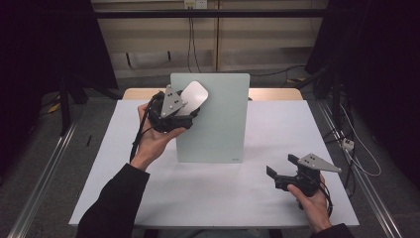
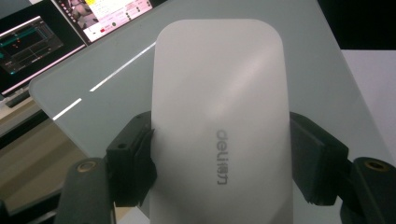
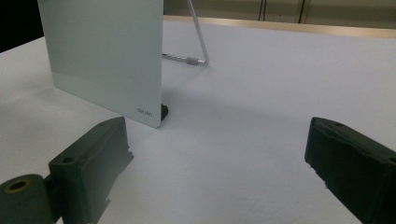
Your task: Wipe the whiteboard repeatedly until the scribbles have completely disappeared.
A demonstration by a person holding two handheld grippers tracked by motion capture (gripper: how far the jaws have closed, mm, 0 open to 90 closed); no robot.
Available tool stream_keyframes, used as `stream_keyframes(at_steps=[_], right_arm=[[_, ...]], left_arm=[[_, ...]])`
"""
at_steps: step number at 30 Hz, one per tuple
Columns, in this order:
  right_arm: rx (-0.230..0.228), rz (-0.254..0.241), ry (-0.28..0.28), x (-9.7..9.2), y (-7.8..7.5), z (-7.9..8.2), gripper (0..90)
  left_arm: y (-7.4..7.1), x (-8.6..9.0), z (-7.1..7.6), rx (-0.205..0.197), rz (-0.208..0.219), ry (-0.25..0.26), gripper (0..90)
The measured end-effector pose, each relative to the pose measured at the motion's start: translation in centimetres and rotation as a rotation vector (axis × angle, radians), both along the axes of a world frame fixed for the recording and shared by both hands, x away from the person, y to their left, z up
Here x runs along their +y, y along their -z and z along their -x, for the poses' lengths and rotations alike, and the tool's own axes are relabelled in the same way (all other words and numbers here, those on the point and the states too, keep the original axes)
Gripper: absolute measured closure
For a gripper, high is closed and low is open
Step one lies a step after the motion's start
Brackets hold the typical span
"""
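A pale green glass board (image 1: 218, 119) stands upright on the white table (image 1: 223, 198), propped by a wire leg (image 3: 198, 42) behind it. My left gripper (image 1: 187, 108) is raised at the board's upper left and is shut on a white rounded eraser (image 1: 194, 95). In the left gripper view the eraser (image 2: 219, 116), marked "deli", sits between both pads, with the board's face (image 2: 116, 79) close behind it. My right gripper (image 1: 282, 166) rests low over the table at the front right, open and holding nothing. The board's lower corner (image 3: 107, 51) stands ahead of it to the left.
Monitors (image 2: 32, 42) glow beyond the board in the left gripper view. Dark curtains flank the table, and cables run along the floor at the right (image 1: 356, 148). A wooden edge (image 1: 277, 93) shows behind the board.
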State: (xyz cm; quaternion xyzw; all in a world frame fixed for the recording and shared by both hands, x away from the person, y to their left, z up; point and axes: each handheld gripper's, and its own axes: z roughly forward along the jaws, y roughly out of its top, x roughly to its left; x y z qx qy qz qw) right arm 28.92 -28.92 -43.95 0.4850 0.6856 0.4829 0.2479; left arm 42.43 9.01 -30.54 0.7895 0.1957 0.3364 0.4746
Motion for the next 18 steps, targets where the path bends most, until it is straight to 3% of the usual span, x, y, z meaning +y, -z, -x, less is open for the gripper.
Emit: stream_keyframes(at_steps=[5, 10, 18], right_arm=[[0.004, -0.002, 0.000, 0.1, 0.0, -0.2, 6.0], [0.004, 0.005, -0.006, 0.2, 0.0, -0.3, 6.1], [0.001, 0.004, -0.006, 0.2, 0.0, -0.2, 6.1]], left_arm=[[-0.1, 0.2, 0.2, 0.023, -0.002, 0.014, 31.2], [-0.2, 0.7, 0.4, 0.049, 0.024, 0.015, 31.2], [-0.3, 1.3, 0.7, 0.063, 0.035, 0.031, 31.3]])
